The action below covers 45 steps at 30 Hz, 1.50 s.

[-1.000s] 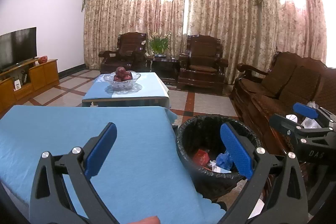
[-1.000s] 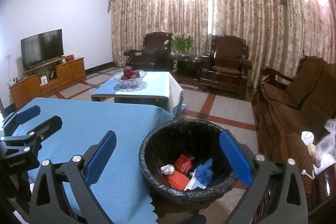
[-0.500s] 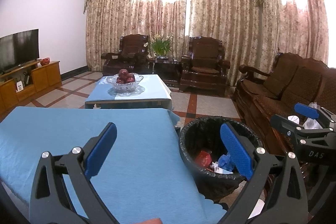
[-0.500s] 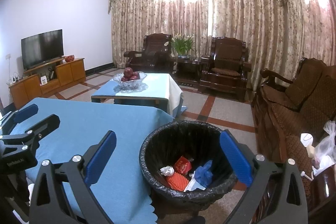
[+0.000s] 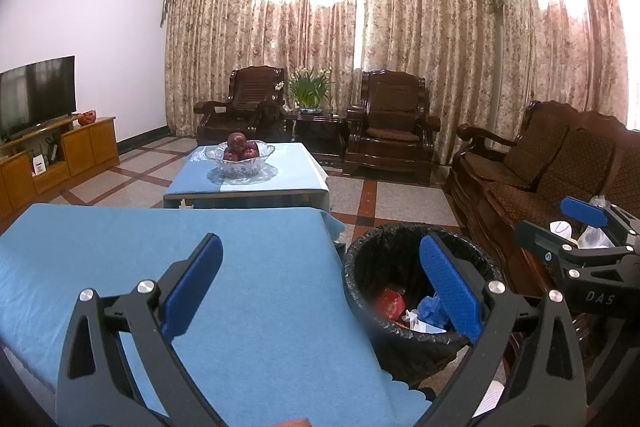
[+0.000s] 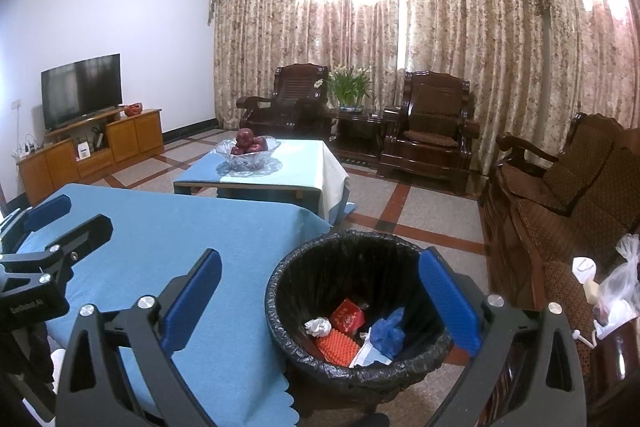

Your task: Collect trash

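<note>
Left wrist view: the left gripper (image 5: pixel 320 291) hangs with its blue-padded jaws spread wide and nothing between them, above the near corner of the desk covered in a light blue cloth (image 5: pixel 168 267). Just beside that corner, on the tiled floor, stands the round bin lined with a black plastic bag (image 5: pixel 360 255). Inside it lie a red carton (image 5: pixel 390 305), a crumpled blue wrapper (image 5: pixel 430 307) and some white paper scraps (image 5: pixel 416 323). At the right edge the right gripper (image 5: pixel 576 223) shows from the side, near the dark wooden sofa (image 5: pixel 560 163).

Right wrist view: the right gripper (image 6: pixel 320 291) is likewise released, jaws wide apart and holding nothing, poised over the bin (image 6: pixel 280 279), whose rim touches or nearly touches the scalloped edge of the blue cloth (image 6: pixel 180 227). Here the contents are clearer: the red carton (image 6: pixel 347 315), a crumpled white paper ball (image 6: pixel 318 326), an orange ridged piece (image 6: pixel 338 345), the blue wrapper (image 6: pixel 388 333) and the white scraps (image 6: pixel 366 355). The left gripper (image 6: pixel 52 223) sits at the left edge over the cloth, seen from the side.

Farther back, a clear glass bowl of dark red apples (image 6: pixel 248 149) rests on a low coffee table with a pale blue cover (image 6: pixel 304 167). Clear plastic bags (image 6: pixel 620 291) lie on the sofa's near end.
</note>
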Each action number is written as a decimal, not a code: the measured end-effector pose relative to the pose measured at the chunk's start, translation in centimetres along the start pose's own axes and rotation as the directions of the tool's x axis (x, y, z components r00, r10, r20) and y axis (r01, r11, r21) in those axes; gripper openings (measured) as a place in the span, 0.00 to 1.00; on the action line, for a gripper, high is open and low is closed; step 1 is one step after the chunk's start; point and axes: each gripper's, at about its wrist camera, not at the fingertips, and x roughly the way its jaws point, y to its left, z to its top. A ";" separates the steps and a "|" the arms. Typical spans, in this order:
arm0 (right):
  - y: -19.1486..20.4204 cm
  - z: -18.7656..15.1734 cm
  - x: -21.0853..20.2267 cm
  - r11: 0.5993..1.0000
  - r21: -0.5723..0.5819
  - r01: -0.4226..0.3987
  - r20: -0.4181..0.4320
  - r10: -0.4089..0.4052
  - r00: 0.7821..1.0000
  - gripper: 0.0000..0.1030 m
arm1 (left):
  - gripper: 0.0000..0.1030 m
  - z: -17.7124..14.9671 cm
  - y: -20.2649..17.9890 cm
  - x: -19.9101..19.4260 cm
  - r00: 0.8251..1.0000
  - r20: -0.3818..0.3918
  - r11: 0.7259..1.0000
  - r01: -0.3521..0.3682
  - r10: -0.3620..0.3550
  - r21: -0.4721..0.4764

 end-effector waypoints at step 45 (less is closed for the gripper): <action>0.2 0.2 0.0 1.000 -0.001 -0.001 -0.003 0.001 1.000 0.94 | 0.93 -0.2 -0.2 0.0 1.000 0.000 1.000 -0.001 0.001 0.002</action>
